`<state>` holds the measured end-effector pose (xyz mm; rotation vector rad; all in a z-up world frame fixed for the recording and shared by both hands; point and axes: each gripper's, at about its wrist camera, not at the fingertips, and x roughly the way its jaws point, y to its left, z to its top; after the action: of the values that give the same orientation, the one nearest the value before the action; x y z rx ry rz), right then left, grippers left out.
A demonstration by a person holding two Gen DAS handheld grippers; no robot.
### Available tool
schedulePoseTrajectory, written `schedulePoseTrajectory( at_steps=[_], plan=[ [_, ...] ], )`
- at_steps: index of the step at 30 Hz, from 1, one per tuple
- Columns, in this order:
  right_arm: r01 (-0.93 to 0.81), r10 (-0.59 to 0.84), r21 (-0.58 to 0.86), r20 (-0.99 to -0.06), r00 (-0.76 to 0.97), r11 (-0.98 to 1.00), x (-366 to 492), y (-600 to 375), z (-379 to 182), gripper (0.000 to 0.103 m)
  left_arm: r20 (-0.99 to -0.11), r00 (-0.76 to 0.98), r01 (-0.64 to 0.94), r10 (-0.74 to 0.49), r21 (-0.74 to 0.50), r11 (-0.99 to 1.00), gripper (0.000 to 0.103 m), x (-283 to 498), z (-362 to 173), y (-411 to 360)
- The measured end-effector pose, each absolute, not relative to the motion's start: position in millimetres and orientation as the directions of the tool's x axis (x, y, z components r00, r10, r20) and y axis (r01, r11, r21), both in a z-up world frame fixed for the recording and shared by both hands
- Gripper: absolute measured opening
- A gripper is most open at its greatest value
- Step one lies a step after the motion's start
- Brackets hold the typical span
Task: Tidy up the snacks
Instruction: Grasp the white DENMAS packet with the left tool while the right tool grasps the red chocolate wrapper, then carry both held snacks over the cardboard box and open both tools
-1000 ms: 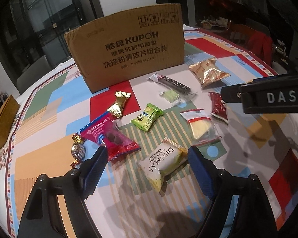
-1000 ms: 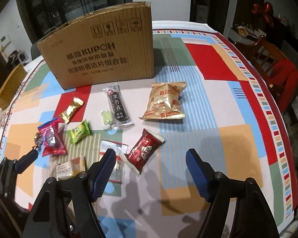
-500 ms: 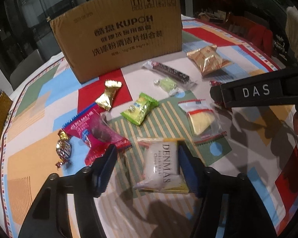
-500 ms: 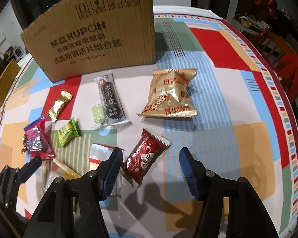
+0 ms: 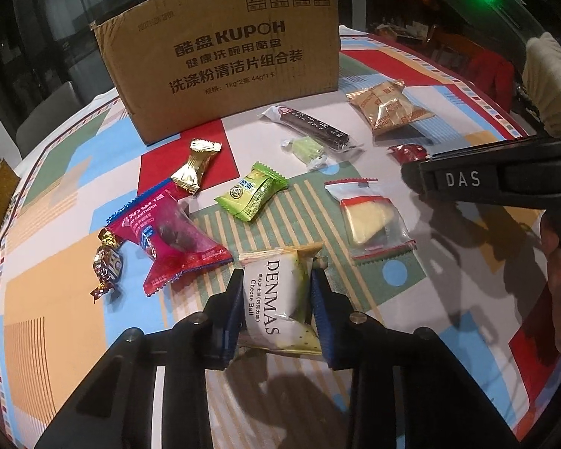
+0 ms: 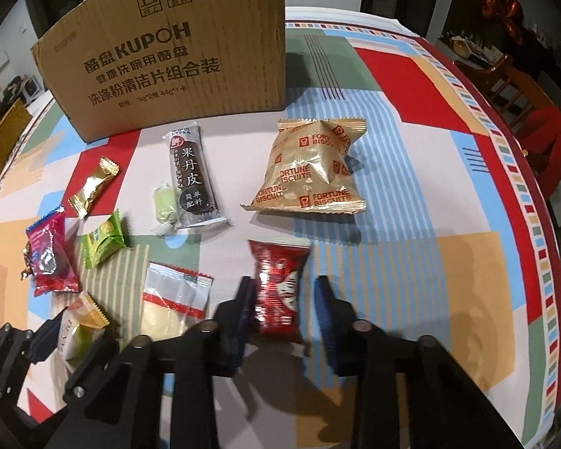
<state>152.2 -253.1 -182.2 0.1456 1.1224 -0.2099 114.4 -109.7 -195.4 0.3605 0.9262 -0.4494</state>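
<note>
Snack packets lie scattered on a patterned tablecloth in front of a cardboard box [image 5: 224,56]. My left gripper [image 5: 276,277] points down at the table and its jaws are closing, with both blue pads pressed on the sides of a white DENMAS cheese ball packet [image 5: 273,299]. My right gripper [image 6: 283,284] is also closing, around a red packet [image 6: 275,262]. Its left pad touches the packet and a thin strip of cloth still shows at the right pad. The packet is blurred. The right wrist view shows the left gripper's fingers [image 6: 45,333] low at the left.
A gold fortune biscuits bag [image 6: 310,168], a black bar [image 6: 192,176], a pale green candy [image 6: 164,205], a green packet [image 6: 103,239], a gold candy [image 6: 93,187], a pink hawthorn packet [image 6: 48,258] and a clear packet [image 6: 172,299] lie about. A wooden chair [image 6: 523,93] stands at the right.
Both pairs of jaws have narrowed. The DENMAS packet has turned and now stands squeezed between the left pads. The right gripper has sunk over the red packet.
</note>
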Motion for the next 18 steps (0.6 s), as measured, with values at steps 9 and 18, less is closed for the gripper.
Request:
schedulePoseTrajectory(
  at_steps=[9,18],
  plan=[
    [0.218,-0.111,-0.011,-0.884,0.454,0.976,145,-255,-178,0.023,-0.825,0.530,0.480,-0.198,0.099,0.872,0.032,108,-192,-103],
    [0.202,-0.128,-0.027,-0.853,0.506,0.979,128,-249,-149,0.023,-0.800,0.562,0.456,-0.211,0.087,0.886,0.031,103,-171,-99]
  ],
)
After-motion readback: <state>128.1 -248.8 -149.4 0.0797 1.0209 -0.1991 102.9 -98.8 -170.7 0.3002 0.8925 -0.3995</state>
